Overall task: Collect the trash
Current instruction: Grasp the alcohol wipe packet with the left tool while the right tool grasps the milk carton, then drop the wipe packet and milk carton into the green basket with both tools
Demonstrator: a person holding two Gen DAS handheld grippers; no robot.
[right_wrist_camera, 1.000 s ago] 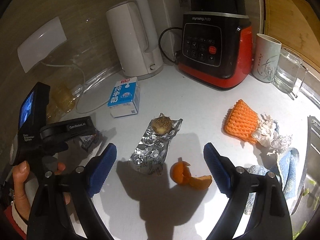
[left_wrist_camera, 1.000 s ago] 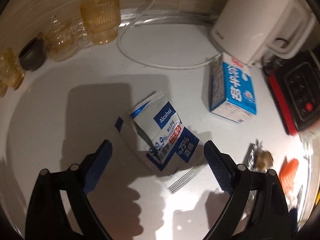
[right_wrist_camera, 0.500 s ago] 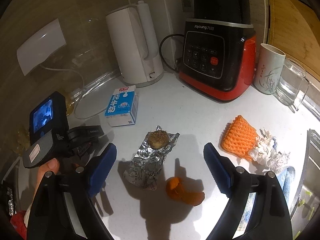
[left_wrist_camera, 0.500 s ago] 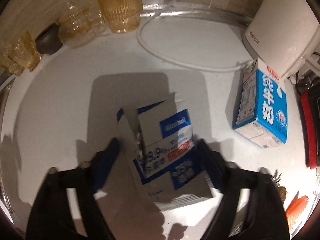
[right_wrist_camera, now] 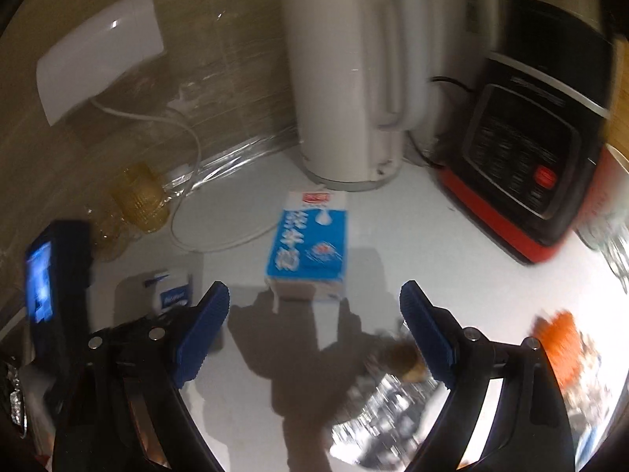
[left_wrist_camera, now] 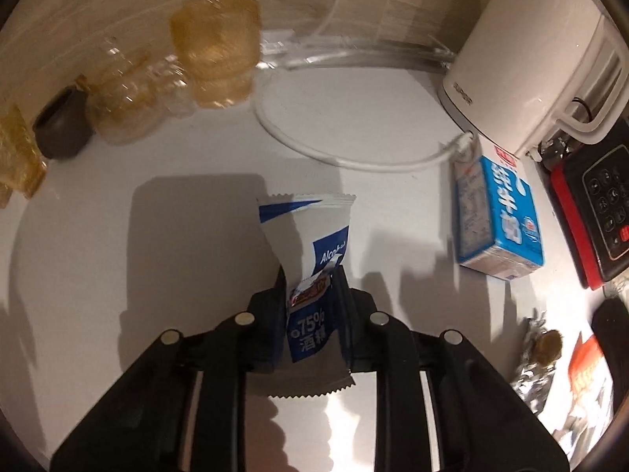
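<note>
Left gripper [left_wrist_camera: 308, 281] is clamped tight on the wipe packet [left_wrist_camera: 310, 247], jaws pressed together around its lower half. The packet stands upright between the fingers, its serrated top edge pointing toward the far wall, blue-and-white print facing the camera, and a shadow spreads on the counter [left_wrist_camera: 157, 275] behind it. From the right wrist view the same packet [right_wrist_camera: 173, 295] peeks out at the near left, just beside that gripper's left finger.

Right gripper [right_wrist_camera: 314, 322] is spread wide, blue pads [right_wrist_camera: 202, 326] well apart, gripping nothing. The milk carton [right_wrist_camera: 310, 244] lies flat on the counter just beyond the gap between the fingers, a little nearer the left one, its near end facing the gripper. In the left wrist view the carton [left_wrist_camera: 499, 228] sits to the right of the held packet, well apart from it.

Behind the carton stands the white kettle [right_wrist_camera: 346, 94], with a white cable [right_wrist_camera: 220, 240] looping across the counter to its left. The black-and-red blender [right_wrist_camera: 538, 157] sits at the far right. Amber glasses [left_wrist_camera: 216, 51] and a dark little bowl [left_wrist_camera: 63, 126] line the far left.

Near right, crumpled foil [right_wrist_camera: 389, 413] lies by the right finger, a brown lump [right_wrist_camera: 401, 358] resting on it, and orange netting [right_wrist_camera: 562, 346] is a blurred patch farther right.
</note>
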